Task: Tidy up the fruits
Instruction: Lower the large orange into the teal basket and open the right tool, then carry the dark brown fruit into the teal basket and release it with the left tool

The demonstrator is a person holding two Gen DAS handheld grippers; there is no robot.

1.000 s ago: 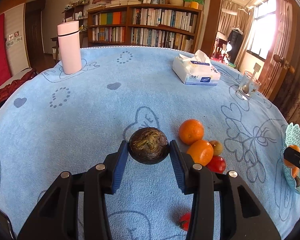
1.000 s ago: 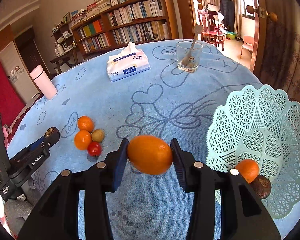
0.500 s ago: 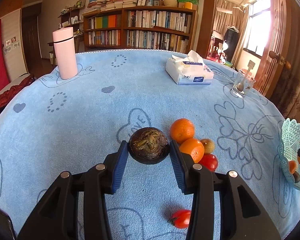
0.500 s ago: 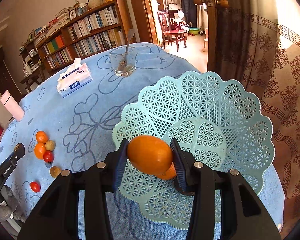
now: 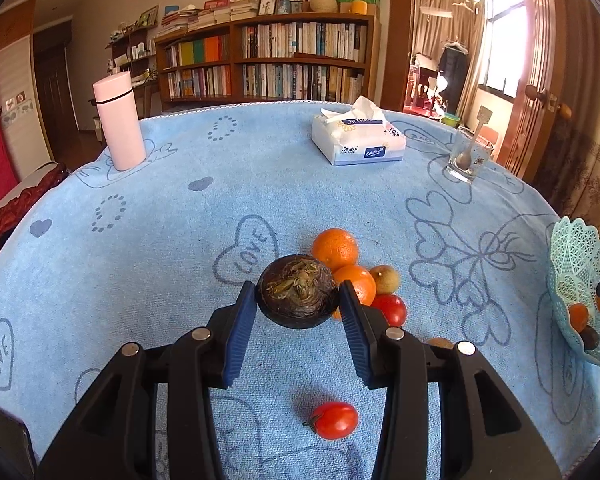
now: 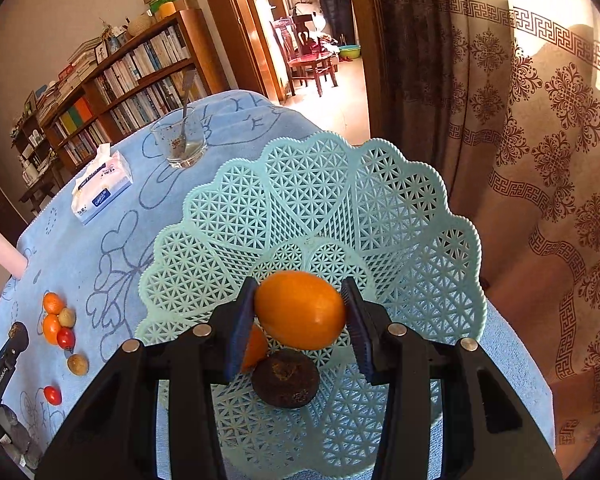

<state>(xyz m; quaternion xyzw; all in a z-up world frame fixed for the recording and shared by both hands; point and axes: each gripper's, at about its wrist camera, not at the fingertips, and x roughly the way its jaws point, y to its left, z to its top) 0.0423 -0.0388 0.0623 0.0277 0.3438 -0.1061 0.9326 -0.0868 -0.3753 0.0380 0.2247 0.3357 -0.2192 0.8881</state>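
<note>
My left gripper is shut on a dark brown round fruit, held above the blue cloth. Beyond it lie two oranges, a small brown fruit and a red tomato; another tomato lies under the gripper. My right gripper is shut on an orange, held over the inside of the mint lattice basket. In the basket lie another orange and a dark brown fruit. The basket also shows at the right edge of the left wrist view.
On the blue cloth table stand a pink flask, a tissue pack and a glass with a spoon. The basket sits near the table's right edge, next to a patterned curtain. A bookshelf stands behind.
My right gripper has carried the orange from over the cloth to over the basket's inside. My left gripper has moved back and to the right with the dark fruit; the loose fruits now lie nearer.
</note>
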